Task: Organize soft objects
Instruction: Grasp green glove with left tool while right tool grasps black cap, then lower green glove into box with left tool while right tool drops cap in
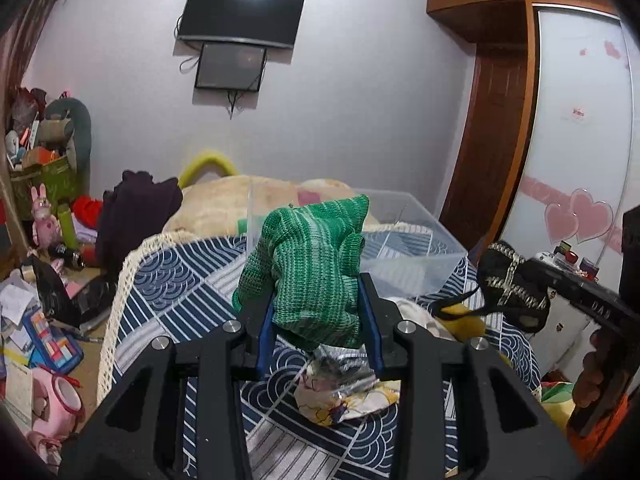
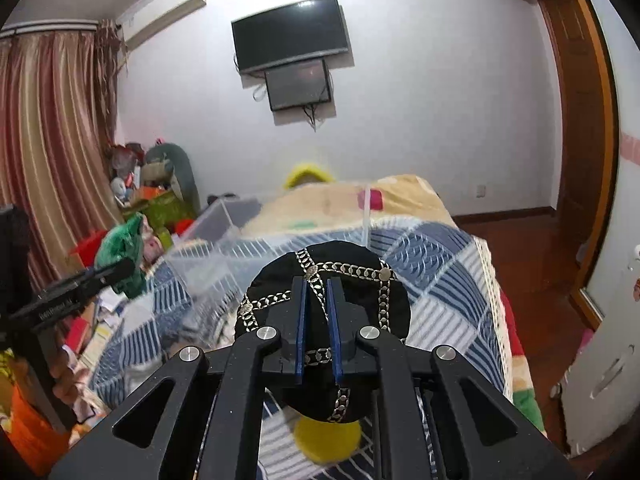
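Observation:
My left gripper [image 1: 318,288] is shut on a green knitted cloth [image 1: 312,264] and holds it above the blue-and-white patterned bed cover [image 1: 180,280]. It shows in the right wrist view too [image 2: 122,252]. My right gripper [image 2: 317,280] is shut on a black cap with a silver chain trim [image 2: 360,276], lifted over the bed; the cap also shows in the left wrist view [image 1: 512,284]. A clear plastic bin [image 1: 416,248] stands on the bed just beyond both grippers [image 2: 224,236]. A yellow soft object [image 2: 328,436] lies under the cap.
A small floral fabric piece [image 1: 340,400] lies on the bed below my left gripper. A dark garment [image 1: 136,208] and a beige blanket [image 1: 224,200] lie farther back. Cluttered floor and toys sit at left [image 1: 44,320]. A wardrobe [image 1: 580,140] stands at right.

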